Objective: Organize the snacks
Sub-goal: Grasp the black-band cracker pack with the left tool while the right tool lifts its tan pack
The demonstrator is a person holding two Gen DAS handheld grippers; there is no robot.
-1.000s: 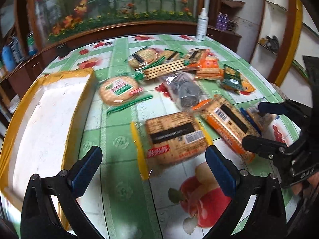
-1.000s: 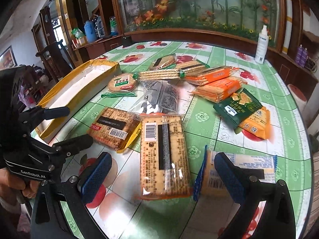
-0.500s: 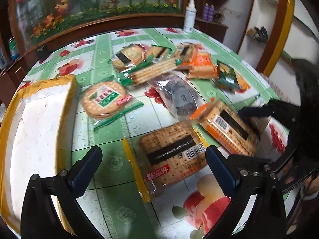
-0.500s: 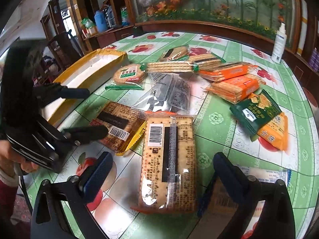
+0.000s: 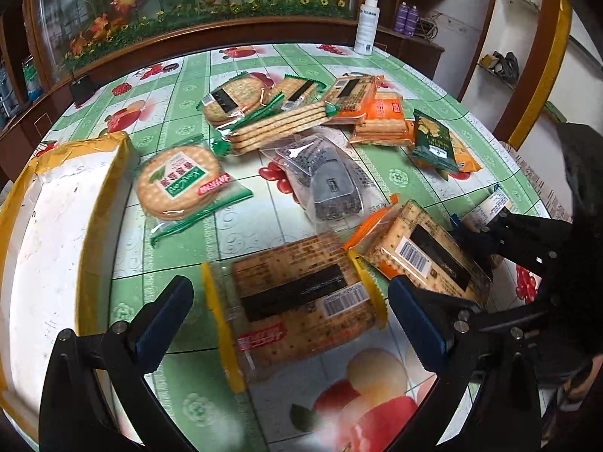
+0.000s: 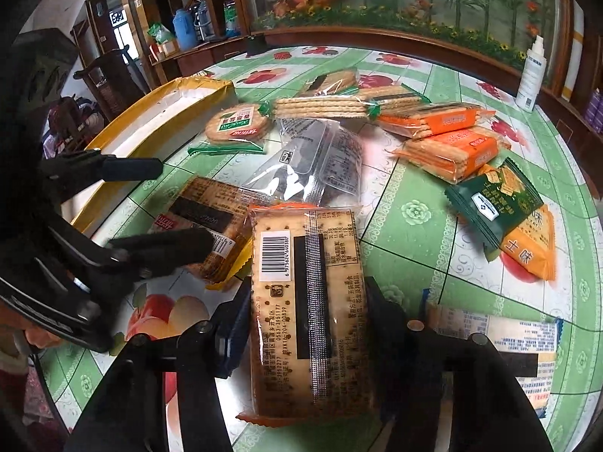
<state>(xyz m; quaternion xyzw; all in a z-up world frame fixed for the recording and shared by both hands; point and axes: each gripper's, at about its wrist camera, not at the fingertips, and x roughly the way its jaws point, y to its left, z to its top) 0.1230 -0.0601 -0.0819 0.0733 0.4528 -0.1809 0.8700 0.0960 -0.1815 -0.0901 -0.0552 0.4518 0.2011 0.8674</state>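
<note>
Right gripper [image 6: 307, 324] just closed in on the long orange-edged cracker pack [image 6: 307, 301], jaws now clamped on its 2 long sides; pack flat on the table [image 6: 407, 173], barcode up, not lifted. Left gripper [image 5: 290, 324] wide apart, straddling the yellow-edged cracker pack [image 5: 301, 301], pads clear of both ends, nothing gripped.

Progress: judged barely started. White tray with yellow rim [image 5: 56, 226] at table's left, looks bare inside as far as visible; probable destination, not certain. No snack seen in it.

Remaining on table, all loose:
- round cracker pack with green label [image 5: 177, 184], just beside tray rim
- clear bag of dark snack [image 5: 324, 177], mid table
- long stick-cracker pack [image 5: 279, 128] lying over another round cracker pack [image 5: 233, 98]
- 2 orange packs [image 6: 448, 139], stacked crookedly
- dark green packet [image 6: 493, 199] lying on an orange packet [image 6: 531, 248]
- blue-and-white pack [image 6: 501, 335], near edge, just beside right gripper
- 1 more pack with barcode behind the stick crackers, partly hidden

Next likely: lift the clamped pack, carry to tray; left closes on yellow-edged pack. About 10 or more items left to sort. White spray bottle [image 5: 365, 22] at far edge, not part of the job.
</note>
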